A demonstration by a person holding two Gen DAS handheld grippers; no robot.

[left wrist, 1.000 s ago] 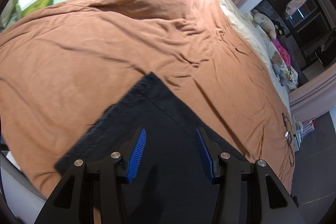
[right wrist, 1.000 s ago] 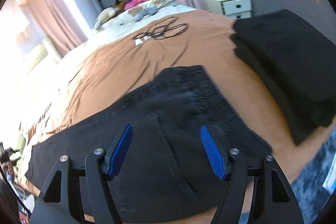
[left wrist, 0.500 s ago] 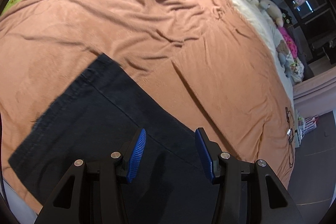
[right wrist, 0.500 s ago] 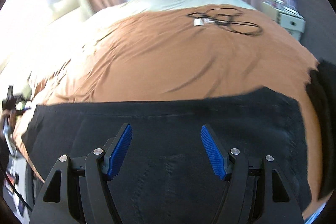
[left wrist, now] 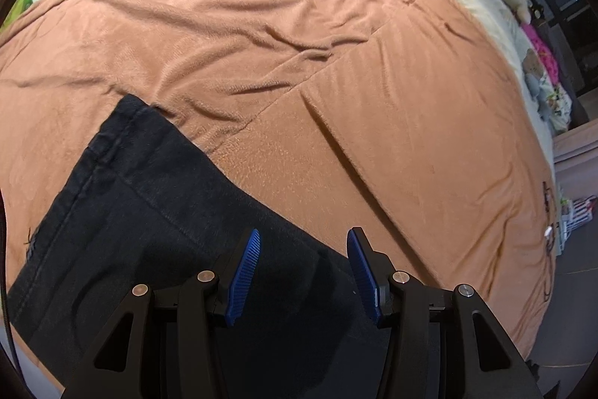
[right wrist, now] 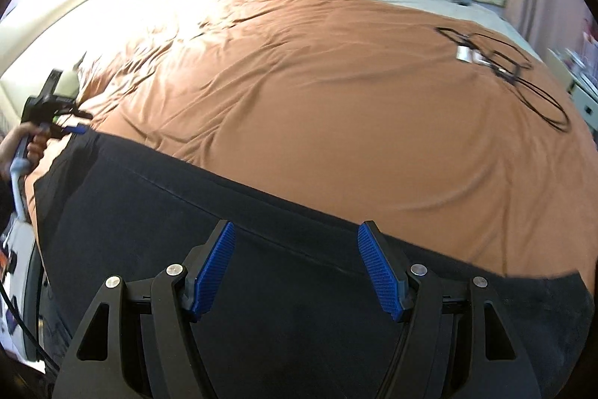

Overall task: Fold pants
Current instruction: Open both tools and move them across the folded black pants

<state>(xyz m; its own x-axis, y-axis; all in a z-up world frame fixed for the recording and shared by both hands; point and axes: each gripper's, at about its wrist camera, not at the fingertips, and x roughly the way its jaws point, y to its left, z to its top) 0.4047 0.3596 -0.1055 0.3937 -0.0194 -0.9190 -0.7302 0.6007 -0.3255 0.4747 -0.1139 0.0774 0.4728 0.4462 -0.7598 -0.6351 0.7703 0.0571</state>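
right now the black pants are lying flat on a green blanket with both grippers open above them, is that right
Not quite: the blanket is orange-brown, not green, as both wrist views show. The rest holds. The black pants lie flat on it, and the left gripper and right gripper are both open above the cloth with nothing between their pads.

Black pants (left wrist: 157, 230) on a plain rust-brown blanket (left wrist: 336, 81); blue gripper pads (right wrist: 215, 268)

Pants (right wrist: 157, 212) lie on the blanket (right wrist: 336, 92), cable (right wrist: 523, 81) beyond them.
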